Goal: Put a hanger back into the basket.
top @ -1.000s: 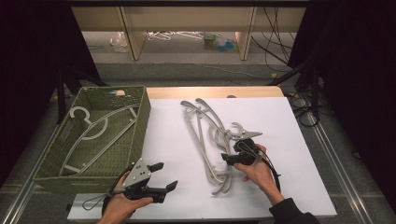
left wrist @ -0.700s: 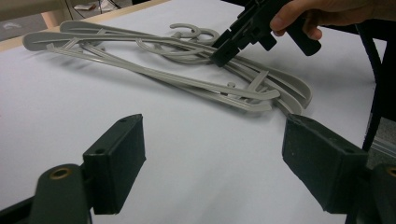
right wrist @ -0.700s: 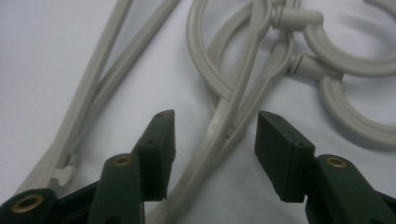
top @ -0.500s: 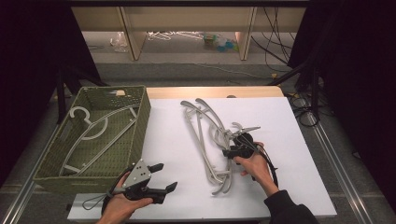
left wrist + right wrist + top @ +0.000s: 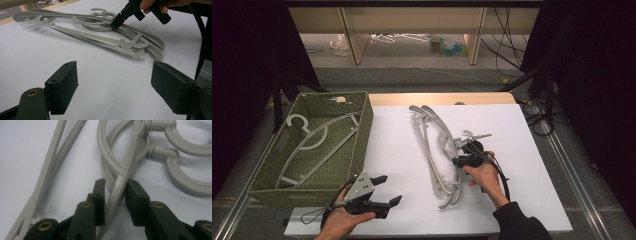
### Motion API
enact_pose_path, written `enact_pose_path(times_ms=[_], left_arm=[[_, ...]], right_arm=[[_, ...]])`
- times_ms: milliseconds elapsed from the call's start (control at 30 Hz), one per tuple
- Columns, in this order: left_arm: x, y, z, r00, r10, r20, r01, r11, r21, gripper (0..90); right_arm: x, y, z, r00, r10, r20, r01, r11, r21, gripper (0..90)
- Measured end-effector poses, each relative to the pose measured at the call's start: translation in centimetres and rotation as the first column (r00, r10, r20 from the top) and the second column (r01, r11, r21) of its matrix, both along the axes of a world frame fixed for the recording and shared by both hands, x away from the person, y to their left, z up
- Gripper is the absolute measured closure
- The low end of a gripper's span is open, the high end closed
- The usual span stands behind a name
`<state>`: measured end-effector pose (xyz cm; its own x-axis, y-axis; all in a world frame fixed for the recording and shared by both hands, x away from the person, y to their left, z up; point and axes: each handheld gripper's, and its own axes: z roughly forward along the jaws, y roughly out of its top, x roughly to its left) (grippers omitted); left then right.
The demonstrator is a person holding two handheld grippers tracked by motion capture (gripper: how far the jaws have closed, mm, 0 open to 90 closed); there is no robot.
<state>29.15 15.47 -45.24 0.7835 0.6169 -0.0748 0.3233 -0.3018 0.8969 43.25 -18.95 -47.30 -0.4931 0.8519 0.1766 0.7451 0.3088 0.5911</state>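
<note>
Our right hand-held gripper [image 5: 113, 195] has just been closing its jaws around a thin arm of a pale grey plastic hanger [image 5: 130, 160]; the pads look just short of pressing, though we can't be sure. Its curved hooks lie just beyond the jaws on the white counter [image 5: 402, 150]. Our left hand-held gripper [image 5: 113, 82] stands wide, with nothing between its jaws.

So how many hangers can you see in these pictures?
3, perhaps more: one in the basket at left, two stacked on the table and. The overlap may hide another.
</note>
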Motion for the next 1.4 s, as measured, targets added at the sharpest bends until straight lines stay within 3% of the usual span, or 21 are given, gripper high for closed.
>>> enact_pose_path(times_ms=[67,167,233,267,333,367,467,500,567,667,800,867,967,1033,1067,1133,1167,1233,1267,1333,1400], left_arm=[[-0.1,0.0,0.0,1.0000,0.003,0.001,-0.003,0.9999,0.015,21.6],[0.0,0.0,0.0,1.0000,0.000,0.001,0.000,1.0000,0.000,21.6],[-0.1,0.0,-0.1,1.0000,0.006,-0.003,-0.006,0.9999,0.008,21.6],[0.0,0.1,-0.1,1.0000,0.001,0.000,-0.001,1.0000,0.007,21.6],[0.0,0.1,0.0,1.0000,-0.001,-0.002,0.001,1.0000,0.002,21.6],[0.0,0.0,-0.1,1.0000,0.004,-0.004,-0.004,1.0000,0.006,21.6],[0.0,0.0,-0.2,1.0000,-0.004,-0.006,0.004,0.9999,0.009,21.5],[0.1,0.0,-0.1,1.0000,-0.004,-0.006,0.004,1.0000,0.008,21.6],[0.0,-0.1,-0.2,1.0000,-0.003,-0.007,0.003,1.0000,0.007,21.6],[0.0,0.1,-0.2,1.0000,-0.003,-0.003,0.003,0.9998,0.020,21.6],[0.1,0.3,-0.1,0.9999,0.014,-0.002,-0.014,0.9997,0.018,21.7],[0.2,0.4,-0.1,0.9999,0.011,0.005,-0.011,0.9997,0.020,21.6],[0.2,0.4,0.1,0.9998,0.020,0.008,-0.021,0.9997,0.015,21.8],[0.2,0.4,0.1,0.9996,0.027,0.006,-0.027,0.9995,0.018,22.0],[0.3,0.5,0.1,0.9997,0.020,0.015,-0.020,0.9996,0.022,22.0],[0.4,0.5,0.3,0.9994,0.030,0.016,-0.030,0.9995,0.013,22.0],[0.5,0.4,0.1,0.9995,0.029,0.014,-0.029,0.9995,0.010,22.0],[0.5,0.4,0.1,0.9994,0.028,0.019,-0.028,0.9993,0.025,22.0],[0.5,0.4,0.0,0.9996,0.025,0.011,-0.026,0.9994,0.021,22.0],[0.7,0.4,0.1,0.9996,0.024,0.017,-0.024,0.9995,0.018,22.1],[0.7,0.4,0.2,0.9992,0.035,0.021,-0.035,0.9990,0.026,22.1]], right_arm=[[-0.1,-0.1,0.3,0.9999,-0.013,-0.008,0.013,1.000,0.011,71.8],[-0.2,0.0,0.7,0.9994,-0.036,-0.005,0.036,0.999,0.040,73.2],[-0.3,-0.2,0.8,0.9993,-0.034,0.015,0.034,0.998,0.055,74.2],[-0.3,-0.3,1.0,0.9979,-0.063,0.013,0.061,0.993,0.099,76.4],[-0.3,-0.4,1.1,0.9967,-0.075,0.030,0.072,0.992,0.103,78.2],[-0.5,-0.5,1.4,0.9943,-0.098,0.043,0.092,0.987,0.134,81.9],[-0.6,-0.4,2.0,0.9953,-0.069,0.067,0.060,0.990,0.129,82.0],[-0.7,-0.1,2.1,0.9941,-0.088,0.064,0.079,0.988,0.133,82.0],[-0.6,-0.1,2.1,0.9954,-0.040,0.087,0.032,0.995,0.092,82.0],[-0.8,-0.1,2.4,0.9974,-0.027,0.067,0.020,0.995,0.095,82.1],[-1.0,-0.4,3.4,0.9932,0.036,0.111,-0.045,0.996,0.082,82.2],[-1.1,-0.4,3.6,0.9914,0.041,0.125,-0.049,0.997,0.060,82.2],[-1.7,-0.7,4.5,0.9832,0.099,0.154,-0.108,0.993,0.052,82.2],[-1.9,-0.9,4.9,0.9692,0.145,0.199,-0.153,0.988,0.023,82.3],[-2.2,-0.8,5.1,0.9681,0.137,0.210,-0.147,0.989,0.034,82.3],[-2.4,-0.8,5.4,0.9653,0.150,0.214,-0.160,0.987,0.030,82.3],[-2.8,-0.8,5.8,0.9570,0.195,0.215,-0.201,0.980,0.003,82.3],[-3.2,-0.8,6.0,0.9576,0.198,0.209,-0.205,0.979,0.009,82.3],[-3.6,-0.7,6.4,0.9507,0.222,0.217,-0.227,0.974,-0.003,82.3],[-4.2,-0.5,6.8,0.9483,0.231,0.218,-0.237,0.971,0.004,82.3],[-4.5,-0.5,7.1,0.9365,0.276,0.217,-0.281,0.960,-0.006,82.3]])
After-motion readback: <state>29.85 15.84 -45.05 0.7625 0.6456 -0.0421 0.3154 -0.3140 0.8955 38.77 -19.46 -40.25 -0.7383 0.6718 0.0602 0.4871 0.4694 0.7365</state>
